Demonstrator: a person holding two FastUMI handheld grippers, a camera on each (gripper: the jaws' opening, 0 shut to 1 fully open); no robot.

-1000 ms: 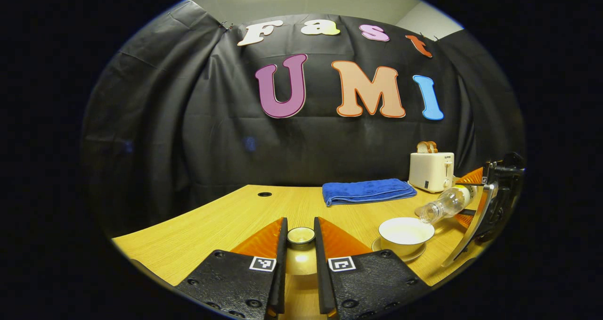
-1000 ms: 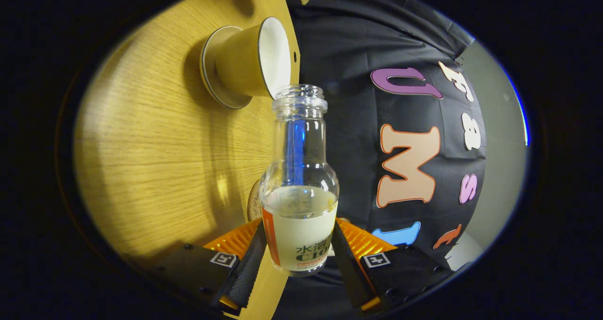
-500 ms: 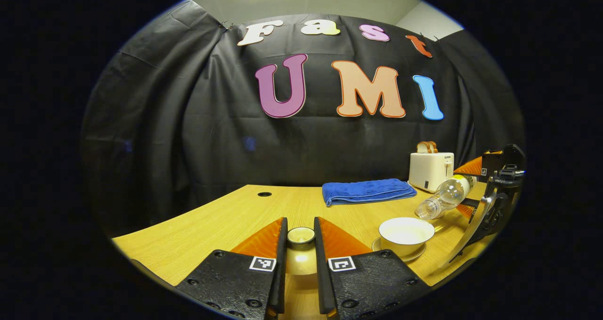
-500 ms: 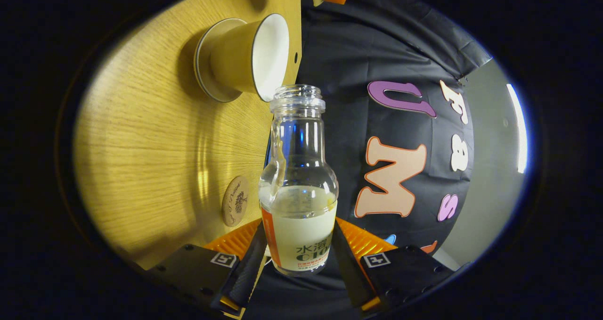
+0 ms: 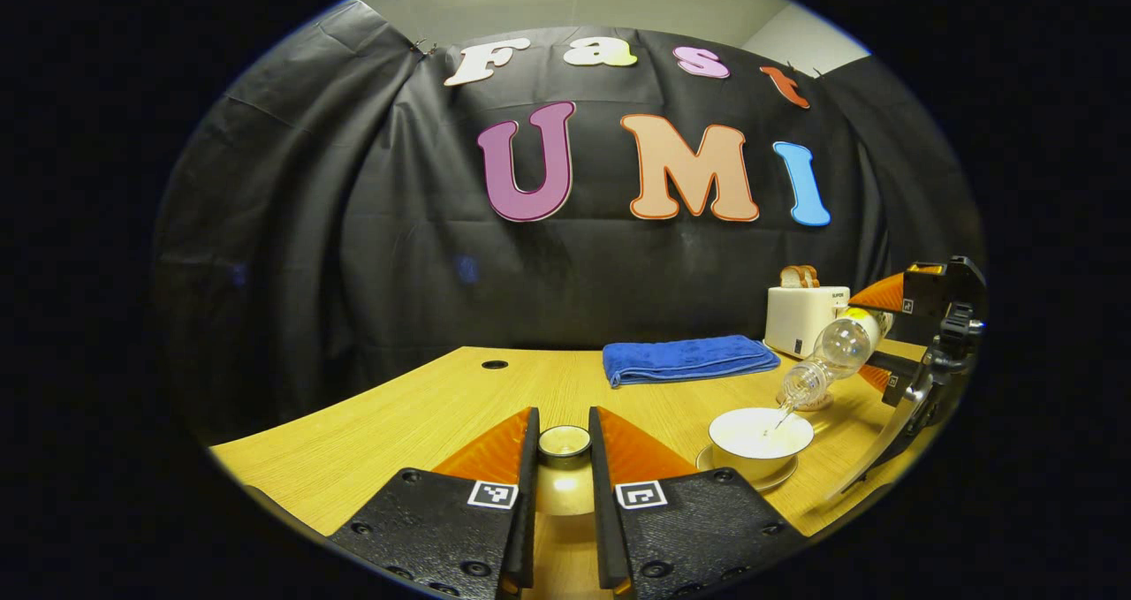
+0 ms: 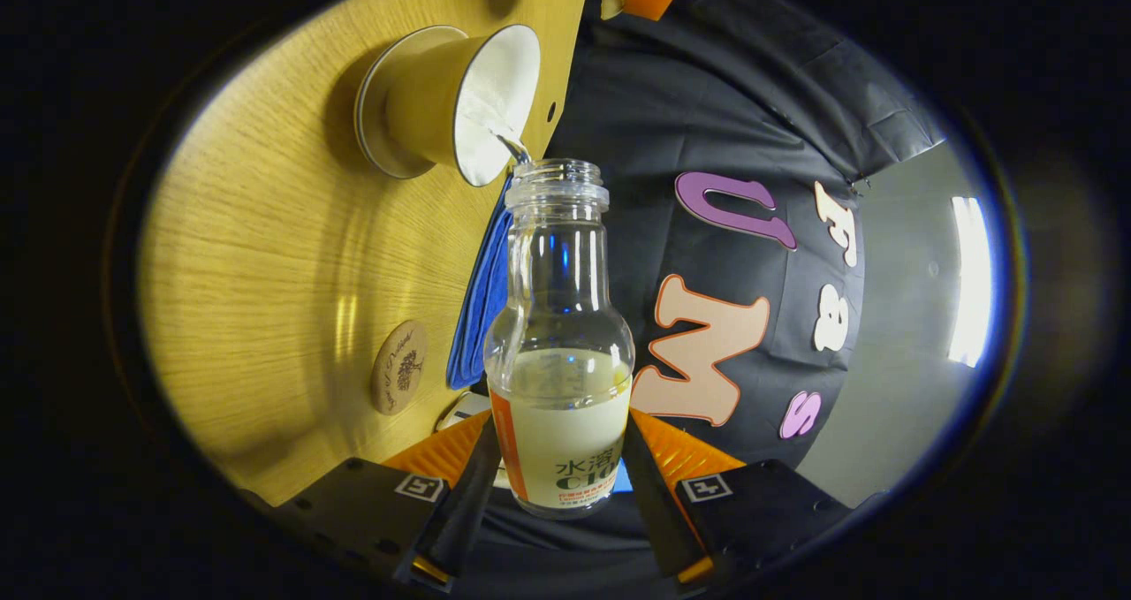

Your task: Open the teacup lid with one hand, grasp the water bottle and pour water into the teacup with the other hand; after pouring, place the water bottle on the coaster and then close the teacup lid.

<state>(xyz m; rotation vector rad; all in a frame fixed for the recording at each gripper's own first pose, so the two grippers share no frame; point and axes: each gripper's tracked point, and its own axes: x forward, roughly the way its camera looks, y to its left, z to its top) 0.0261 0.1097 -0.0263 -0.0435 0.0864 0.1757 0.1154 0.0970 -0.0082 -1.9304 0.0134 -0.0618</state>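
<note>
Teacup: teacup (image 5: pixel 761 436) stands uncovered on its saucer (image 5: pixel 747 474) on the worktop (image 5: pixel 424 414), right of the left tongs; white inside.
Stream: a thin thread of water runs from the bottle mouth into the cup, seen in both the left gripper view and the right gripper view.
Water bottle: water bottle (image 6: pixel 563 344) is tilted neck-down toward the cup, mouth just above the near rim and not touching it; little liquid shows in the neck, and how much is left inside I cannot tell past the label.
Right tongs: right tongs (image 6: pixel 555 481) are clamped on the labelled lower body of the bottle, one finger on each side.
Teacup lid: teacup lid (image 5: pixel 564 443) sits between the fingers of the left tongs (image 5: pixel 563 459), held off the cup and well apart from it.
Left tongs: closed in on the lid by its knob; both fingers look pressed to it.
Coaster: round coaster (image 6: pixel 399 367) lies bare on the worktop, near the cup and beside the folded blue towel (image 5: pixel 686 358).
Background: toaster (image 5: pixel 804 316) at the far right of the worktop, behind the bottle.
Step in hand: pouring, judged mid-pour.
Next move calls for: righting the bottle once the cup is filled, carrying it upright to the coaster, setting it down centred, then bringing the lid over the cup.
</note>
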